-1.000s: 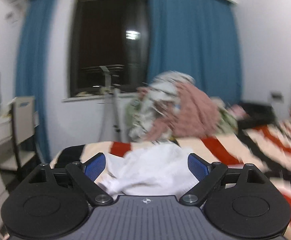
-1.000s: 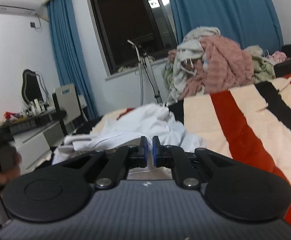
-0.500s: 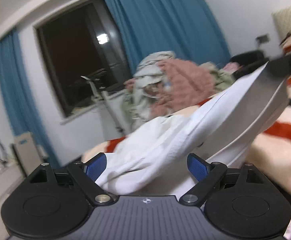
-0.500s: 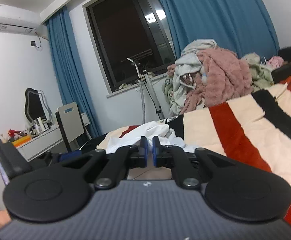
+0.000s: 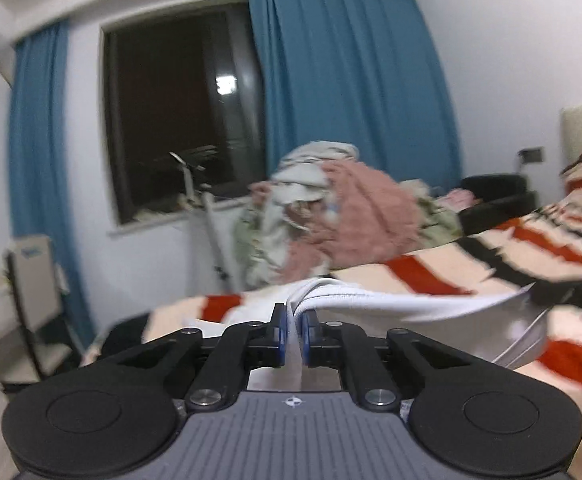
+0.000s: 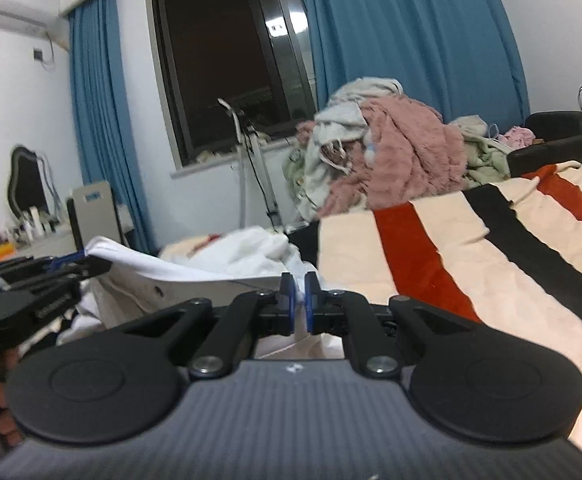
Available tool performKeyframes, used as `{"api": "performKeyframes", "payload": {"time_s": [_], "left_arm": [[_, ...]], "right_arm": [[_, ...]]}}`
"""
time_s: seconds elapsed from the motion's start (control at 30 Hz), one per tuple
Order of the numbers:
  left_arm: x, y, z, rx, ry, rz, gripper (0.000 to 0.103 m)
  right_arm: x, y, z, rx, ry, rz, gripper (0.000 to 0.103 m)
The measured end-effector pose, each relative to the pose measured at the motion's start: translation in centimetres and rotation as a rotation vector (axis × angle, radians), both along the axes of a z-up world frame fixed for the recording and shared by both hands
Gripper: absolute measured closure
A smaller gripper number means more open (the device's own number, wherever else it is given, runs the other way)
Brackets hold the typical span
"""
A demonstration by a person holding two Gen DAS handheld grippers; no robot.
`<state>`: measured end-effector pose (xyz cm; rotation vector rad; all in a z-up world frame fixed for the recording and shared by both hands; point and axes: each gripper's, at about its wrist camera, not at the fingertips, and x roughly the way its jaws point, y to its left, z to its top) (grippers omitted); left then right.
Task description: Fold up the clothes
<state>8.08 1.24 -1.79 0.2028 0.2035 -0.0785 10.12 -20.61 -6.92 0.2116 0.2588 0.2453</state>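
- Half a second back our left hand-held gripper [image 5: 293, 334] stood wide open over the cloth; now its blue pads [image 5: 278, 336] are drawn almost together on an edge of the white garment [image 5: 391, 302]. The right one was already nipped shut and remains so.
- On the left, a thin band of white fabric runs between the left pads, so we judge the grip secure but shallow. In the right wrist view the left hand-held gripper [image 6: 71, 266] holds a raised corner of the garment [image 6: 195, 264].
- In the middle, the garment hangs stretched between our two grips, lifted just above the striped bedspread [image 6: 471, 248], with a crumpled part resting on the bed behind. We read it as light, thin and limp: it sags between holds, creases readily and will slide out of a weak pinch.
- Seams and hems are the places to take hold, since doubled cloth gives the pads more to bite; a single layer mid-panel would bunch.
- On the right, our right hand-held gripper [image 6: 298, 306] is closed to a narrow slit on a fold of the same cloth.
- Farther right, the pile of unfolded clothes [image 6: 387, 152] sits well apart at the bed's far side, near the blue curtain [image 6: 411, 40].
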Motion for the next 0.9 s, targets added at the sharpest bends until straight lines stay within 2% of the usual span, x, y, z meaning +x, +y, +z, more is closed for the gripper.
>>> {"api": "performKeyframes", "payload": {"time_s": [0.07,0.17,0.23,0.27,0.3,0.33,0.43,0.53,0.57,0.63,0.67,0.73,0.83,0.9], "left_arm": [[-1.0,1.0,1.0,-0.091,0.036,-0.049,0.096],[-2.1,3.5,2.4,-0.262,0.112,-0.120,0.096],[-2.2,5.5,3.2,-0.371,0.164,-0.164,0.096],[-2.2,6.6,3.5,-0.422,0.190,-0.181,0.096],[-2.0,7.5,3.4,-0.462,0.217,-0.184,0.096],[-1.8,8.5,3.3,-0.502,0.244,-0.187,0.096],[-1.2,11.4,3.1,-0.623,0.326,-0.195,0.096],[-0.5,14.3,2.9,-0.744,0.409,-0.203,0.096],[-0.2,15.2,2.7,-0.779,0.439,-0.202,0.096],[0.8,16.2,1.1,-0.823,0.519,-0.181,0.096],[1.3,16.6,0.4,-0.833,0.552,-0.169,0.096],[1.7,16.5,-0.4,-0.784,0.575,-0.142,0.096],[2.4,15.5,-0.7,-0.685,0.554,-0.111,0.091],[2.4,14.3,-0.7,-0.613,0.533,-0.096,0.086]], "right_arm": [[0.0,0.1,-0.2,-0.029,0.031,-0.008,0.093],[0.4,0.1,-0.5,-0.021,0.101,0.063,0.091],[0.7,0.6,-0.9,-0.013,0.153,0.115,0.076],[0.6,1.0,-1.1,-0.024,0.165,0.129,0.057],[0.6,1.5,-1.2,-0.044,0.172,0.145,0.042],[0.5,2.1,-1.4,-0.068,0.180,0.164,0.039],[0.8,3.7,-2.0,-0.120,0.222,0.201,0.040],[1.3,3.8,-2.6,-0.165,0.230,0.075,0.041],[1.1,3.2,-2.3,-0.151,0.194,0.008,0.041],[0.8,1.9,-1.5,-0.118,0.121,-0.121,0.040],[0.4,1.2,-0.9,-0.071,0.080,-0.144,0.039],[-0.3,0.4,0.2,-0.004,0.009,-0.165,0.039],[-1.1,1.3,0.9,-0.034,-0.068,-0.152,0.039],[-1.3,1.6,0.9,-0.049,-0.073,-0.142,0.039]]}}
